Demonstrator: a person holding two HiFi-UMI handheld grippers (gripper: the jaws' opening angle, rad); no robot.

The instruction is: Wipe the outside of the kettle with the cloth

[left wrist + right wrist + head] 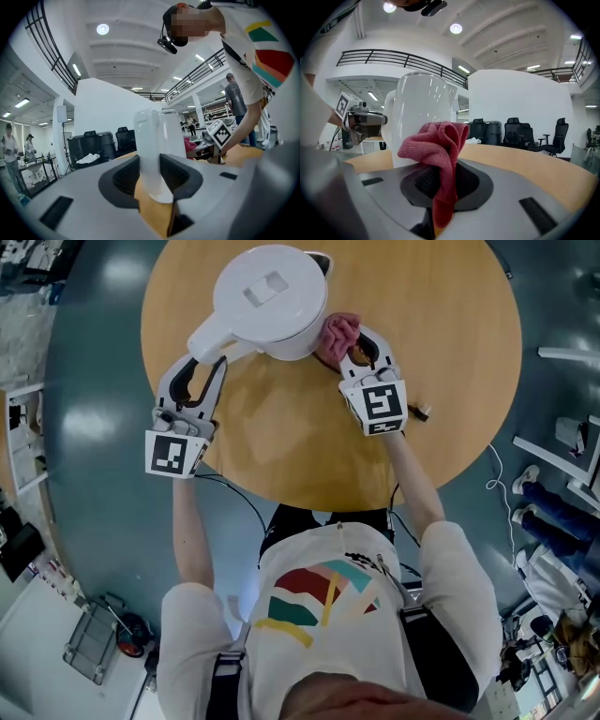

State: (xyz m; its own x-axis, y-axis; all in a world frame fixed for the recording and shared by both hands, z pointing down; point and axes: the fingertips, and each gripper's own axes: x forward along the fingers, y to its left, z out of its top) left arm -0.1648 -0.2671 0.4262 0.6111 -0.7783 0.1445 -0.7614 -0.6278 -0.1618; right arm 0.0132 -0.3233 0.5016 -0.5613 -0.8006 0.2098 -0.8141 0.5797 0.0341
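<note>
Where the left gripper (154, 176) closes its jaws, both pads press the sides of the white plastic kettle handle (149, 150), which stands upright between them. Between the narrowly closed jaws of the right gripper (440, 185), a crumpled pink-red woven cloth (439, 145) is pinched. Its bunched top rises beyond the fingertips, against the glossy wall of the white flat-lidded electric kettle (419, 105). Beyond both sets of fingertips, the kettle body stands between the grippers on a round light-wood table (450, 381).
</note>
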